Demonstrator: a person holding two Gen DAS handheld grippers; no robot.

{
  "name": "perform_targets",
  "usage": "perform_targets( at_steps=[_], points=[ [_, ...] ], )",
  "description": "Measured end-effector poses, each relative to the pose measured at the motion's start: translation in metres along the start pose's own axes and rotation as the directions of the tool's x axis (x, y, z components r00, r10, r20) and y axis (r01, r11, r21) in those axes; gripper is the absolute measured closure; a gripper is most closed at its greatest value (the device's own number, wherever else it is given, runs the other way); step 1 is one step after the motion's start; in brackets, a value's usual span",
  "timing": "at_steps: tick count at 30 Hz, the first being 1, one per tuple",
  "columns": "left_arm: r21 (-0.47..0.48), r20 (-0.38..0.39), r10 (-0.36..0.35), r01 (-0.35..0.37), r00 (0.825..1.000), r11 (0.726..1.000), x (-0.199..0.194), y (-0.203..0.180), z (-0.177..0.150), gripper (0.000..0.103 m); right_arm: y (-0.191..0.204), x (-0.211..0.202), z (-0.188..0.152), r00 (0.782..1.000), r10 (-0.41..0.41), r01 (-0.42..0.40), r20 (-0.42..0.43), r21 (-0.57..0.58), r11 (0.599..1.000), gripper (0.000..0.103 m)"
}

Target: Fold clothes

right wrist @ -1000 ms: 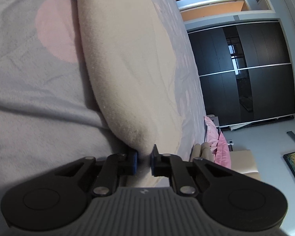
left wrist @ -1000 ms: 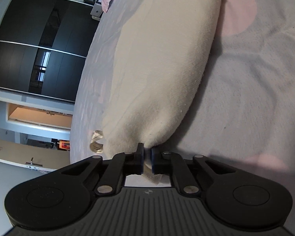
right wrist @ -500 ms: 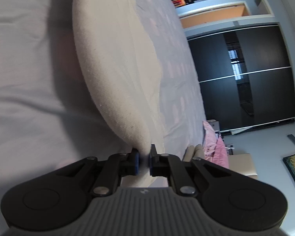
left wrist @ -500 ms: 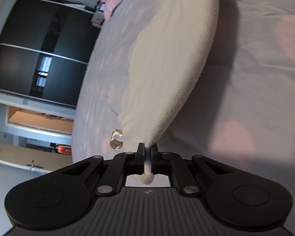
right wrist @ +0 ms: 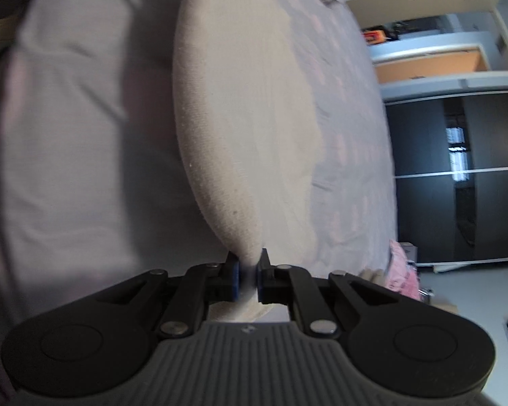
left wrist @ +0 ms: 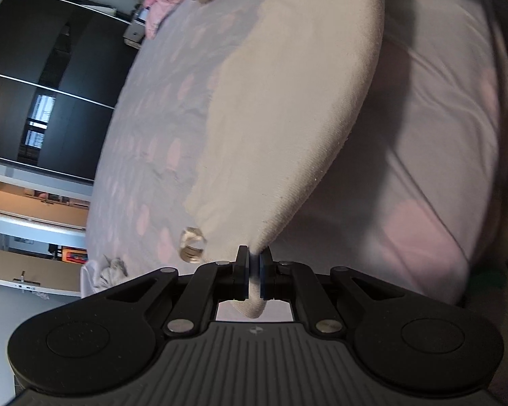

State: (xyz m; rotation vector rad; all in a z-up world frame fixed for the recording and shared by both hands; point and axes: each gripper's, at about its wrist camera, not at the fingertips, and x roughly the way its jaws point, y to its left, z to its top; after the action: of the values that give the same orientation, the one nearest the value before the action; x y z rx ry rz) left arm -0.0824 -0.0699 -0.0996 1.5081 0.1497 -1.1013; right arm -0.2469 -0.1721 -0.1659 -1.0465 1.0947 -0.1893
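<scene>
Both grippers are clamping corners of one cream garment: the left gripper is pinching a corner low in the centre of its frame, its jaws nearly together on the cloth, and the right gripper is pinching another corner, jaws a little wider on a thicker bunch. The garment is stretching from the jaws up through the middle of each frame, its held edge raised and shadowing the spotted bedsheet beneath. Judging by this, a fold is under way, the edge being carried over. The next move likely calls for keeping both corners level and taut, then laying them square on the far edge. A small tag is hanging by the left corner, too blurred to read; no other writing is showing.
</scene>
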Motion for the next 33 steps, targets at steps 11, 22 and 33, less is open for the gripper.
perform_targets(
  at_steps=[11, 22, 33],
  points=[
    [0.027, -0.034, -0.064, 0.065, 0.997, 0.998, 0.017, -0.011, 0.005, 0.099, 0.029, 0.003, -0.021, 0.990, 0.137, -0.140, -0.041, -0.081, 0.987, 0.085],
    [-0.063, 0.122, -0.241, 0.250, 0.963, 0.966, -0.012, 0.011, 0.020, 0.098, 0.027, -0.016, -0.050, 0.963, 0.257, -0.252, -0.080, 0.064, 0.966, 0.086],
    [-0.347, 0.115, -0.230, 0.256, 0.966, 0.902, 0.024, 0.049, 0.043, 0.098, -0.050, -0.002, -0.050, 0.976, 0.216, -0.167, -0.025, 0.550, 0.818, 0.077]
  ],
)
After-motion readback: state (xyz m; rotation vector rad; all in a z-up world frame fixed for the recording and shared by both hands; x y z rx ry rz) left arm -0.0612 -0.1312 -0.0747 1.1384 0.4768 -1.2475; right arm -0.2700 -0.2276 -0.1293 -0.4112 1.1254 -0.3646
